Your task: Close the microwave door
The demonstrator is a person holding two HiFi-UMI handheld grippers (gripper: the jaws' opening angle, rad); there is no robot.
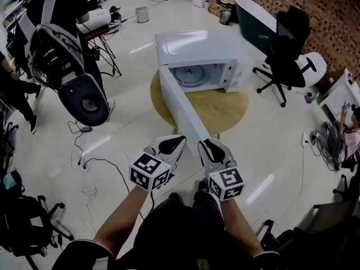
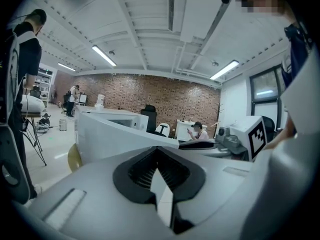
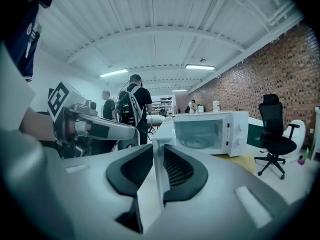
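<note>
Person's bare forearms point(image 1: 121, 224): nearest the head camera, reaching forward, one behind each hand-held gripper.
Left marker cube point(image 1: 149, 171): white with black square markers, at the rear of the left hand-held gripper.
Right marker cube point(image 1: 226, 183): same pattern, at the rear of the right hand-held gripper.
Left hand-held gripper point(image 2: 157, 153): black ribbed pads together at the tips, nothing between them. It lies just left of the door's free edge; contact cannot be told.
Right hand-held gripper point(image 3: 153, 149): jaws clamped on the free edge of the white flat-panel microwave door point(image 1: 179, 106), one pad on each face.
Microwave door, position: wide open and upright. It runs from the hinge at the oven's left front corner back to the right hand-held gripper, and its free end lies between the two gripper tips.
White box-shaped microwave oven point(image 1: 197, 46): ahead of both hand-held grippers and well apart from them. The cavity is exposed, with a round glass turntable point(image 1: 190, 75) inside.
Control panel point(image 1: 232, 75): at the right of the cavity; the right gripper view shows two knobs on it.
Round wooden bench point(image 1: 228, 108): carries the oven, ahead of the right hand-held gripper. The door reaches out past its near rim.
Black swivel office chair point(image 1: 287, 44): beyond and to the right of the right hand-held gripper, before a red brick wall point(image 1: 329, 10).
Bystander in dark clothing with a back-mounted frame point(image 1: 48, 21): standing far to the left of the left hand-held gripper.
</note>
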